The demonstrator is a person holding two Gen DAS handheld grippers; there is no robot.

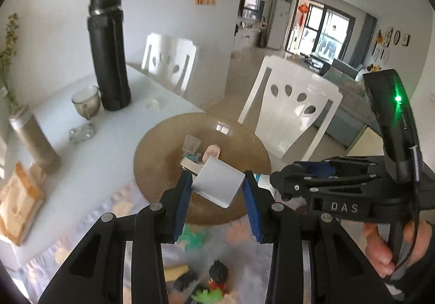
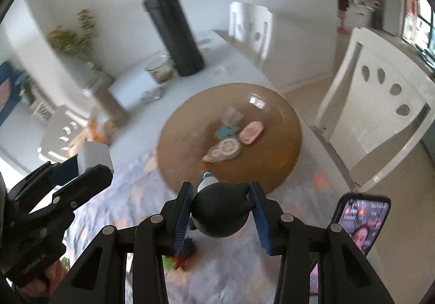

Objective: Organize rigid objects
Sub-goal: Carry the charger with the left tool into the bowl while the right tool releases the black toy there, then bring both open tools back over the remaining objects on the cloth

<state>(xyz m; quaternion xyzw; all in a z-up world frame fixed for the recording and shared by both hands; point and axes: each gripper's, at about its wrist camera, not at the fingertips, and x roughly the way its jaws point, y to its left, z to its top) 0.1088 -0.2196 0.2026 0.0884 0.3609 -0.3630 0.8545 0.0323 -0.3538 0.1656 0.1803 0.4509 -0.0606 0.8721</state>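
My left gripper (image 1: 217,185) is shut on a white cube-shaped charger (image 1: 217,184) and holds it above the near edge of the round brown tray (image 1: 160,157). It also shows in the right wrist view (image 2: 93,155). My right gripper (image 2: 221,203) is shut on a black round penguin-like figure (image 2: 220,211) with a white and teal tip, just above the tray's near rim (image 2: 288,168). On the tray lie a pink case (image 2: 251,133), a correction-tape dispenser (image 2: 224,150), a teal piece (image 2: 225,132) and a small clear cup (image 2: 231,117).
A tall black flask (image 1: 110,59), a glass cup (image 1: 86,102), a beige thermos (image 1: 34,138) and a snack bag (image 1: 19,203) stand on the white table. Toy figures (image 1: 216,279) lie on the patterned cloth. A phone (image 2: 361,219) lies at right. Two white chairs (image 1: 291,105) stand beyond.
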